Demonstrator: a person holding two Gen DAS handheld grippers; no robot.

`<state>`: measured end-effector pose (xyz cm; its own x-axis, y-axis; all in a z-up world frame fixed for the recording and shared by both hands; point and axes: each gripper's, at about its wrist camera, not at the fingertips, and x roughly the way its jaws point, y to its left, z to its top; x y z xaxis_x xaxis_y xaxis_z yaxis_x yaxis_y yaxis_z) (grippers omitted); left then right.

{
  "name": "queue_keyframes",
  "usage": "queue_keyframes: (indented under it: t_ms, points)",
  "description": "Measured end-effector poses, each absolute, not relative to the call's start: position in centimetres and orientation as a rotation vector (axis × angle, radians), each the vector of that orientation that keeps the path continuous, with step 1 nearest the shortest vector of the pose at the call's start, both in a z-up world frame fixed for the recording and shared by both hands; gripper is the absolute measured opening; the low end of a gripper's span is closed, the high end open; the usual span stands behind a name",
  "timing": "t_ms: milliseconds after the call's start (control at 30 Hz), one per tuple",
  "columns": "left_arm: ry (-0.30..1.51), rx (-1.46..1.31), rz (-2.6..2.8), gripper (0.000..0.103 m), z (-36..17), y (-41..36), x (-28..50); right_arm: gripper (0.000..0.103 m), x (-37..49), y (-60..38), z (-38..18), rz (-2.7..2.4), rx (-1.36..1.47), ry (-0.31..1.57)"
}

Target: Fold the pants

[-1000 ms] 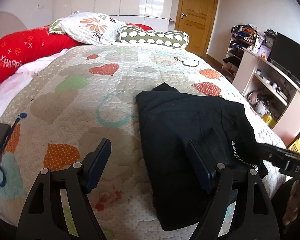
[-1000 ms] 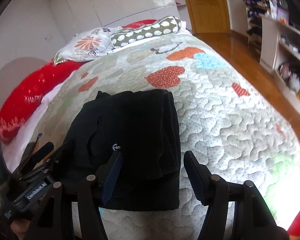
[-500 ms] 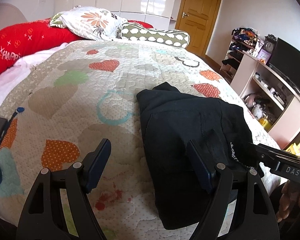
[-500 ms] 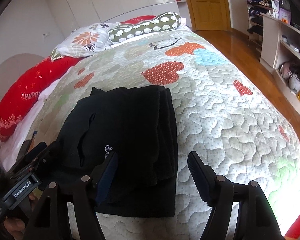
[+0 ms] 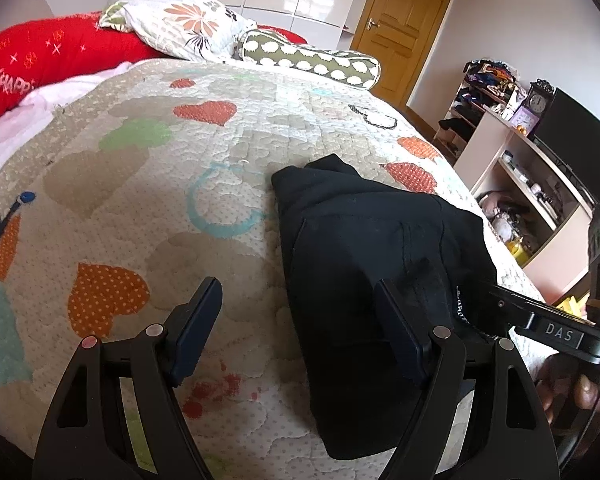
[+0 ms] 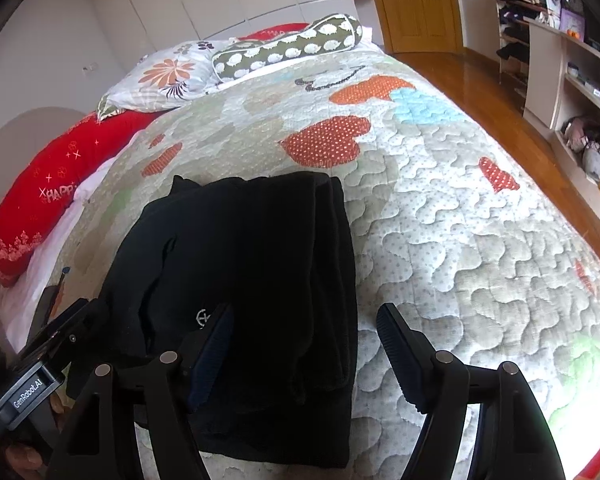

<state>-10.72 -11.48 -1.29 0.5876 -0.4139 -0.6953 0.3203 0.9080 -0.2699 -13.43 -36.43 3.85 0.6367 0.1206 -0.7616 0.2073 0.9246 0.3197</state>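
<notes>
Black pants (image 6: pixel 256 280) lie folded into a compact rectangle on the quilted bedspread (image 6: pixel 460 260), near the foot edge of the bed and toward its right side as the left wrist view shows it. Layers are stacked, with several folded edges showing along the bundle's right side in the right wrist view; a small white logo sits near the near-left end. Fold looks about done, judging from the shape.

Handling guess: soft, limp knit, light, not slippery on the quilt, nothing fragile. It will sag and unfold if lifted by one layer. Best hold is through all layers at the thick folded edge or at the two near corners, one gripper each.

Right gripper (image 6: pixel 304 344) hovers over the near end of the pants, jaws opening; fabric lies beneath and between them but the pads are not pressing on it, so it is released. Left gripper (image 5: pixel 298 320) is spread wide and empty, one finger over bare quilt, the other over the pants' left edge, no contact that I can confirm.

Further out: heart patches on the quilt, a floral pillow (image 5: pixel 180 28), a green bolster (image 5: pixel 308 60), a red cushion (image 5: pixel 48 56) at the head end. Wooden door (image 5: pixel 400 28) and shelf unit (image 5: pixel 540 184) off the bed's right side.
</notes>
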Motion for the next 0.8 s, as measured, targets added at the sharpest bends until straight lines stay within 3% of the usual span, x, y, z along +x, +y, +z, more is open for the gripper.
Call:
queue_keyframes:
  t_ms: [300, 400, 800]
  points:
    - [0.890, -0.134, -0.442, 0.080, -2.1, -11.9, -10.3, 0.086, -13.3, -36.2, 3.0, -0.033, 0.410, 0.884]
    - [0.889, -0.126, -0.427, 0.087, -2.3, -11.9, -10.2, 0.089, -13.2, -36.1, 2.9, -0.030, 0.409, 0.881]
    - [0.899, -0.139, -0.428, 0.089, -2.6, -11.7, -9.9, 0.094, -13.3, -36.1, 2.7, -0.020, 0.415, 0.878]
